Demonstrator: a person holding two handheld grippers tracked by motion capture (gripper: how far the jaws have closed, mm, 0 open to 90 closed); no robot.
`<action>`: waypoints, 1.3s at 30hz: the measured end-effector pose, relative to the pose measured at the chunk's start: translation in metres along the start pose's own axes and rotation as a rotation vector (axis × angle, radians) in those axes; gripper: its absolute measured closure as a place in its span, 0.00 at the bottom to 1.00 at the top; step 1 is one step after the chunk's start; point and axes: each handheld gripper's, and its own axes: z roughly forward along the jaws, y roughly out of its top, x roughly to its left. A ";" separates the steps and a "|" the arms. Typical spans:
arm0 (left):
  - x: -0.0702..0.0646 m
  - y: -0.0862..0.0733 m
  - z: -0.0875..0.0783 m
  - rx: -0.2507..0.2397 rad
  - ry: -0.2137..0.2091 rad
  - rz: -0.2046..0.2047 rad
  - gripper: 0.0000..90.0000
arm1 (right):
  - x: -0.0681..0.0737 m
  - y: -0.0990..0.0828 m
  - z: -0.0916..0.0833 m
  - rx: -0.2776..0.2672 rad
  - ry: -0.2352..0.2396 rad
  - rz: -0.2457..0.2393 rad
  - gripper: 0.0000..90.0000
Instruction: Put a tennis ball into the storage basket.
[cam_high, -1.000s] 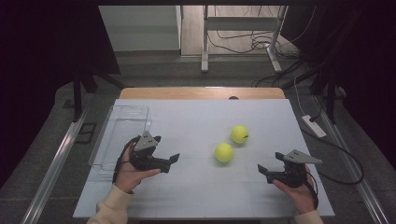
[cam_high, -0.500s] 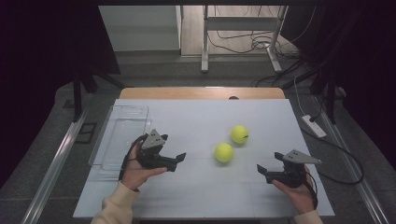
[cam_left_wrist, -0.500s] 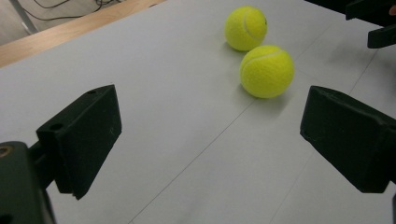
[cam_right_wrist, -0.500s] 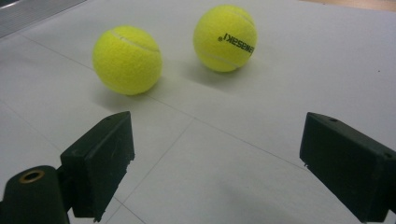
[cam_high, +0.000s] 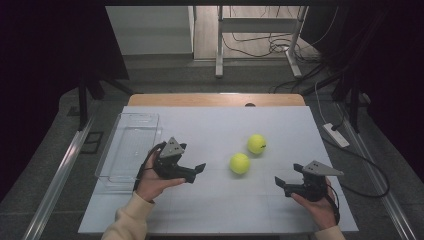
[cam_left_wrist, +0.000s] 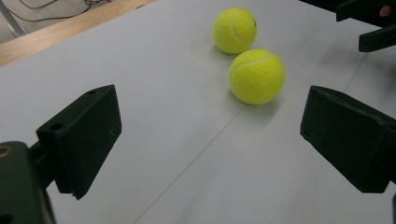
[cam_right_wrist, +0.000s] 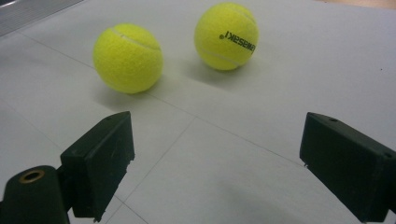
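Two yellow tennis balls lie on the white table (cam_high: 225, 210). The nearer ball (cam_high: 240, 163) (cam_left_wrist: 257, 76) (cam_right_wrist: 127, 58) rests mid-table; the other ball (cam_high: 256, 144) (cam_left_wrist: 235, 30) (cam_right_wrist: 226, 36), with black print on it, sits just behind it to the right. My left gripper (cam_high: 196, 171) (cam_left_wrist: 210, 135) is open, jaws wide and empty, pointing at the nearer ball from its left with a short gap. On the right side, my right gripper (cam_high: 286, 175) (cam_right_wrist: 219, 158) is open and empty too, aimed left at both balls.
A clear plastic tray (cam_high: 130, 140) stands empty at the table's left, just behind my left hand. A wooden strip (cam_high: 215, 99) runs along the far edge. Cables and a power strip (cam_high: 336, 135) lie on the floor to the right.
My left gripper has moved right, closer to the nearer ball. The right gripper and both balls have stayed where they were.
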 end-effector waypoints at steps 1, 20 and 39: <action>-0.001 0.000 0.001 0.000 -0.001 0.001 0.07 | 0.000 0.000 0.000 0.000 0.000 0.000 0.11; -0.006 0.008 0.012 0.011 -0.029 0.019 0.07 | 0.001 -0.001 0.000 0.001 -0.002 0.003 0.11; -0.018 0.015 0.028 0.022 -0.060 0.041 0.07 | -0.002 -0.003 -0.001 -0.004 -0.006 0.021 0.12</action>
